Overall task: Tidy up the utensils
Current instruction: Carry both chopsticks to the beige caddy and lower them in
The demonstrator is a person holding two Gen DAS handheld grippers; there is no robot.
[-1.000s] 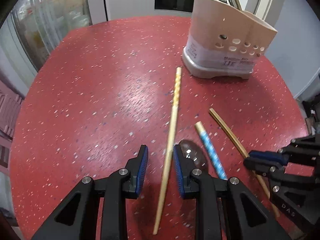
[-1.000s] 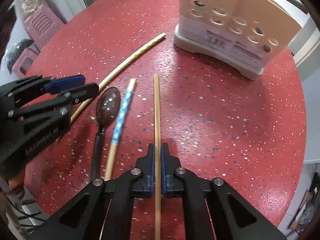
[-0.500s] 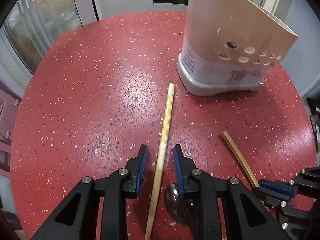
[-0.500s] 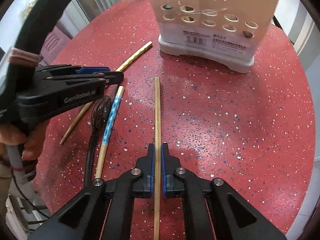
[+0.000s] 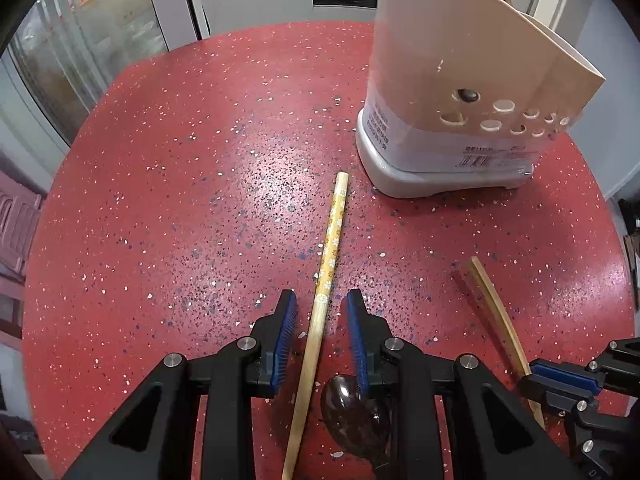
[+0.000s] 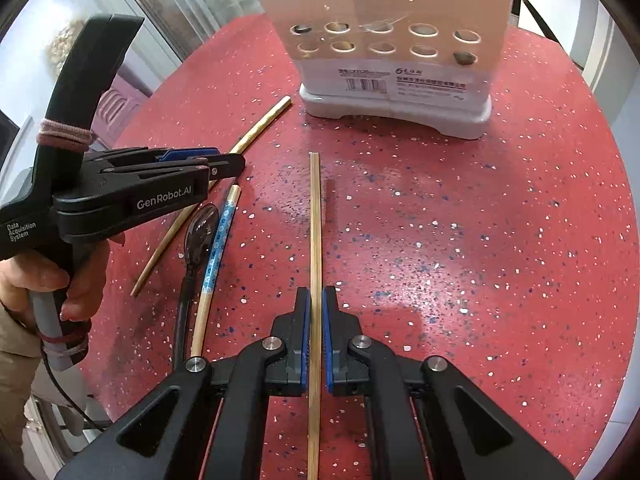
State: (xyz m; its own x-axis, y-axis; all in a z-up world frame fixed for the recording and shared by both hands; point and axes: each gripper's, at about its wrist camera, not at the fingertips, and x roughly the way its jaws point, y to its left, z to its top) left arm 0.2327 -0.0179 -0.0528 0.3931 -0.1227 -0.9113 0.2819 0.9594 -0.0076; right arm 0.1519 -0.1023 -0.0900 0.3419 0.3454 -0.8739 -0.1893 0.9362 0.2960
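My left gripper (image 5: 320, 300) is open and straddles a yellow flowered chopstick (image 5: 330, 248) that lies on the red speckled table (image 5: 180, 200); its pads stand clear of the stick. A dark spoon (image 5: 352, 400) lies just under its right finger. My right gripper (image 6: 315, 296) is shut on a plain bamboo chopstick (image 6: 315, 220), which points at the beige utensil holder (image 6: 392, 40) and casts a shadow on the table. Beside the spoon (image 6: 202, 228) lies a blue patterned chopstick (image 6: 218, 248). The left gripper (image 6: 240, 162) hangs over the yellow chopstick (image 6: 260, 128).
The holder (image 5: 452, 100) stands near the table's far right side, with utensils inside it. A person's hand (image 6: 80, 276) grips the left tool's handle. Glass doors and cabinets lie beyond the table's rounded edge. A pink stool (image 5: 16, 224) is at the left.
Both grippers have come closer to the holder. The left one slid forward along the yellow chopstick, past the spoon. The right one carried the bamboo chopstick forward, still shut on it.
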